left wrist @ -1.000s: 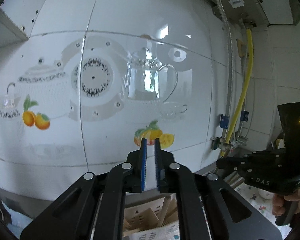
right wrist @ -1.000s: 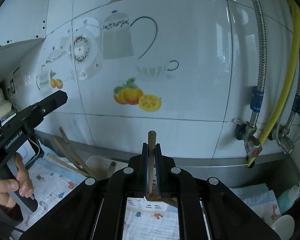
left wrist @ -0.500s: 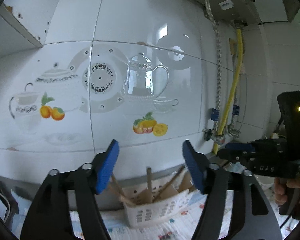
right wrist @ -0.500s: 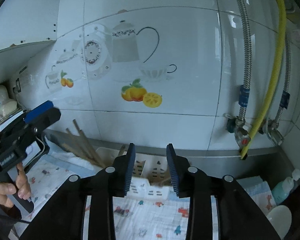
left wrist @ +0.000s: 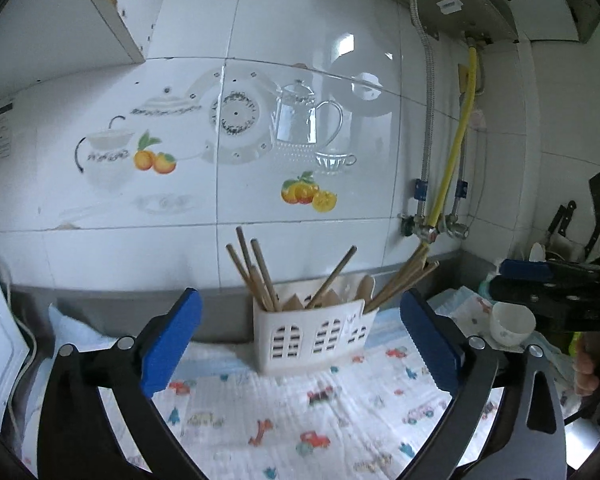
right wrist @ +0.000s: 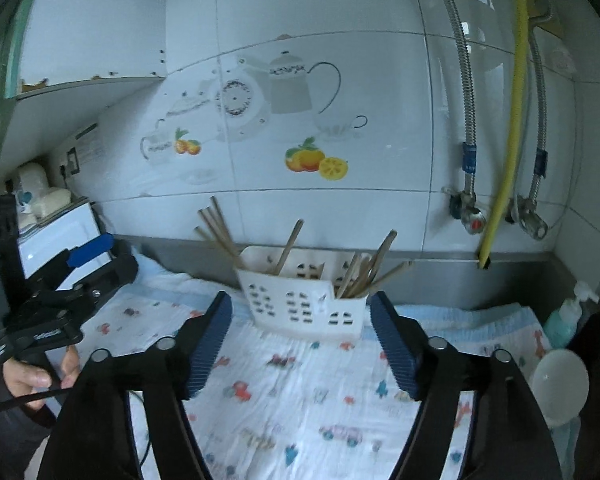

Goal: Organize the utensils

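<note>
Drop-off step looked done: left gripper [left wrist: 300, 344] & right gripper [right wrist: 300, 336] jaws had just been opening, wide, nothing between. Wooden utensils [left wrist: 260, 276] stood in white caddy [left wrist: 312, 332] on worktop by wall. Next: prob. find any strays.

Both handheld tools are black. The left gripper [left wrist: 300, 340] carries smooth bright-blue pads [left wrist: 170, 338] on angular arms fixed with silver screws. The right gripper [right wrist: 300, 340] has darker, ribbed blue pads [right wrist: 210, 346] and like screws. White lettering marks the left tool's side, and a black cable trails beneath the hand [right wrist: 32, 376] gripping it.
</note>
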`<state>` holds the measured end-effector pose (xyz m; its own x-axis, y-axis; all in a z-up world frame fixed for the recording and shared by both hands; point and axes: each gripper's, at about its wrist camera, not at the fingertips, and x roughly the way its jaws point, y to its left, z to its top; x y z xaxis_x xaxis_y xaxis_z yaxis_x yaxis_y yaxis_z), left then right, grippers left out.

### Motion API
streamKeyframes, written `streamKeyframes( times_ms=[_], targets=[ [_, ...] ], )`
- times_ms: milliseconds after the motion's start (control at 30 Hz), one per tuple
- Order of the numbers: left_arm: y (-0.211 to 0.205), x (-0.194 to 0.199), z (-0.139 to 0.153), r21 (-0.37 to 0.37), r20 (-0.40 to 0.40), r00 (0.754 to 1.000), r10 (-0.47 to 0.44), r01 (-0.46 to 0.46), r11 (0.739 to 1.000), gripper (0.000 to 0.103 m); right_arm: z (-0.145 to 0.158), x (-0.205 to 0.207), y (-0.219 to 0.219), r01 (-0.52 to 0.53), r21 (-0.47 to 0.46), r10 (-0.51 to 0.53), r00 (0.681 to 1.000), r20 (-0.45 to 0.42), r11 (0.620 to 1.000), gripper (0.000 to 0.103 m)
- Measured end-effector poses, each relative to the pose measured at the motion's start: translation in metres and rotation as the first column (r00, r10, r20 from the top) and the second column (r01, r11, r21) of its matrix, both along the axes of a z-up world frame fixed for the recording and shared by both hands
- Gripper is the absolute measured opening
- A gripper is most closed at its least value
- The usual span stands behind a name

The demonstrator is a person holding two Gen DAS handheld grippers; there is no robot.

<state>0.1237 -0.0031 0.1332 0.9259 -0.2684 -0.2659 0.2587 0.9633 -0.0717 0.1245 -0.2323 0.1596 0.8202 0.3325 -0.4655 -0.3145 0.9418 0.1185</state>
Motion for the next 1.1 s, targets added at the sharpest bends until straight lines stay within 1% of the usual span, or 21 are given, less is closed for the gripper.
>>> streamKeyframes(
  times_ms=[33, 67, 200, 300, 367, 467, 533, 600, 700, 800, 867, 933, 1033, 1100],
  targets=[
    [0.001, -0.004, 0.001, 0.006, -0.004, 1.000, 0.006, -0.006, 1.000, 0.098, 0.002, -0.008, -0.001, 0.001, -0.004, -0.001, 1.000, 0.005, 1.000, 0.075],
    [0.002, -0.009, 0.001, 0.011, -0.006, 1.000, 0.013, -0.013, 1.000, 0.098, 0.005, -0.016, -0.002, 0.000, -0.007, 0.000, 1.000, 0.011, 1.000, 0.078],
    [0.003, -0.030, 0.009, 0.018, -0.009, 1.000, 0.020, -0.020, 1.000, 0.098, 0.021, -0.050, -0.007, 0.002, -0.028, 0.000, 0.999, 0.048, 1.000, 0.085],
    [0.004, -0.043, 0.016, -0.002, -0.027, 1.000, 0.010, -0.010, 1.000, 0.098, 0.036, -0.073, -0.011, -0.001, -0.031, 0.003, 0.997, 0.076, 1.000, 0.088],
    [0.002, -0.054, 0.021, 0.005, -0.032, 0.999, 0.010, -0.010, 1.000, 0.098, 0.044, -0.087, -0.014, -0.005, -0.032, 0.008, 0.996, 0.090, 0.999, 0.089],
    [-0.002, -0.071, 0.028, 0.028, -0.006, 1.000, 0.013, -0.012, 1.000, 0.098, 0.056, -0.109, -0.017, -0.004, -0.043, 0.009, 0.993, 0.115, 0.999, 0.090],
    [-0.006, -0.085, 0.032, 0.053, 0.032, 0.999, 0.035, -0.036, 0.998, 0.098, 0.062, -0.122, -0.019, 0.001, -0.046, 0.005, 0.992, 0.129, 0.999, 0.091],
    [-0.010, -0.095, 0.036, 0.070, 0.041, 0.999, 0.017, -0.020, 0.997, 0.098, 0.064, -0.133, -0.021, 0.000, -0.049, 0.007, 0.991, 0.132, 0.999, 0.091],
    [-0.015, -0.105, 0.035, 0.086, 0.030, 1.000, -0.004, 0.002, 0.996, 0.098, 0.064, -0.146, -0.019, 0.003, -0.070, 0.006, 0.991, 0.134, 0.998, 0.091],
    [-0.015, -0.112, 0.031, 0.070, 0.001, 1.000, -0.027, 0.027, 0.997, 0.098, 0.059, -0.154, -0.016, -0.005, -0.074, 0.014, 0.992, 0.124, 0.997, 0.091],
    [-0.013, -0.114, 0.026, 0.063, -0.008, 1.000, -0.019, 0.020, 0.998, 0.098, 0.052, -0.158, -0.015, -0.007, -0.075, 0.015, 0.994, 0.111, 0.997, 0.091],
    [-0.013, -0.116, 0.017, 0.064, -0.024, 1.000, -0.016, 0.018, 0.998, 0.098, 0.042, -0.159, -0.012, -0.004, -0.080, 0.012, 0.995, 0.101, 0.997, 0.091],
    [-0.012, -0.114, 0.002, 0.064, -0.070, 0.997, -0.021, 0.025, 0.998, 0.098, 0.026, -0.159, -0.008, -0.003, -0.069, 0.009, 0.997, 0.077, 0.998, 0.091],
    [-0.012, -0.114, -0.009, 0.075, -0.080, 0.997, -0.010, 0.016, 0.997, 0.098, 0.009, -0.155, -0.005, -0.007, -0.049, 0.009, 0.999, 0.039, 0.999, 0.092]
  ],
)
